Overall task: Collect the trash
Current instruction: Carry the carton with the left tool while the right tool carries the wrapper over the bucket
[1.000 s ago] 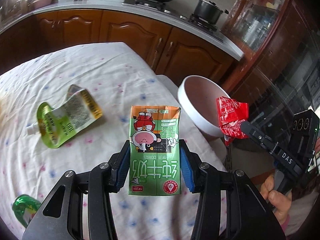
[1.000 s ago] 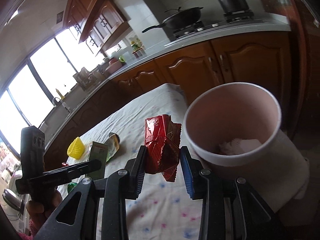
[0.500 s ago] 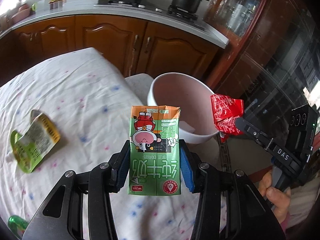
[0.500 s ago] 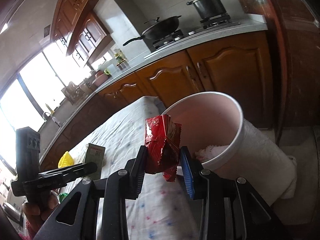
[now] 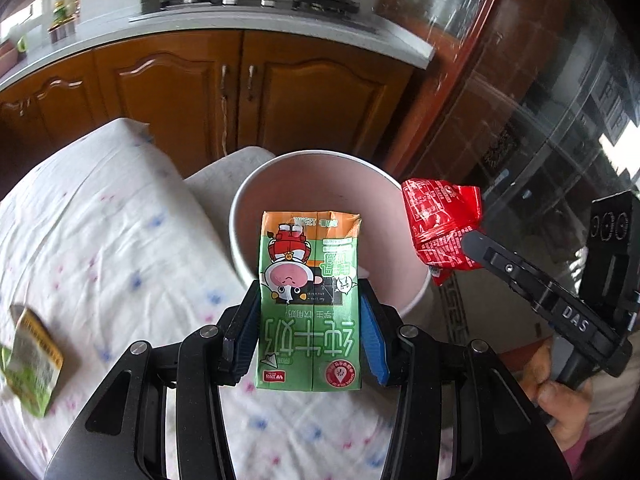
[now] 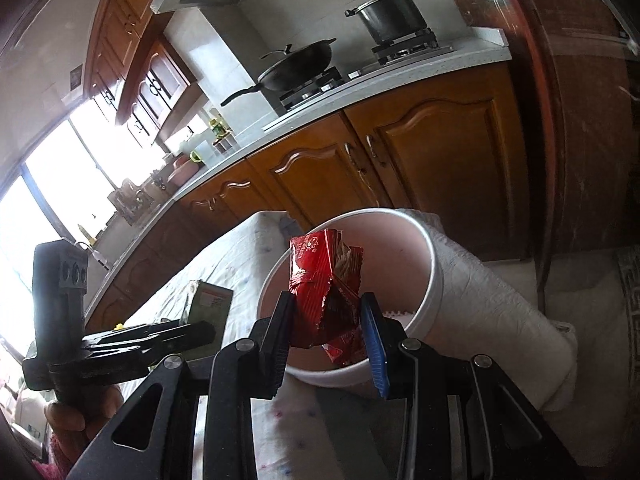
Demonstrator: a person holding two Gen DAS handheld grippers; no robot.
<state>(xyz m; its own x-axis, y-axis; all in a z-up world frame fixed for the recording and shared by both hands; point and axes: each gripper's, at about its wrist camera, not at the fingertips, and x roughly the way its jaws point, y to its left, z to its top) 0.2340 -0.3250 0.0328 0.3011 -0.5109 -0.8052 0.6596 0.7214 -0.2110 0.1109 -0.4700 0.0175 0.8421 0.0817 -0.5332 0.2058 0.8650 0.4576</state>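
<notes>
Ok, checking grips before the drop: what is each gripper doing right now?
Left gripper: shut on the green milk carton.
Right gripper: shut on the red wrapper.

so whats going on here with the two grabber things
A person is clearing trash off a cloth-covered table with a gripper in each hand. The left gripper is clamped on a green milk carton, the right gripper on a crumpled red wrapper. Both are held by the open pink bin at the table's edge, nothing released yet. A green pouch lies on the table.
</notes>
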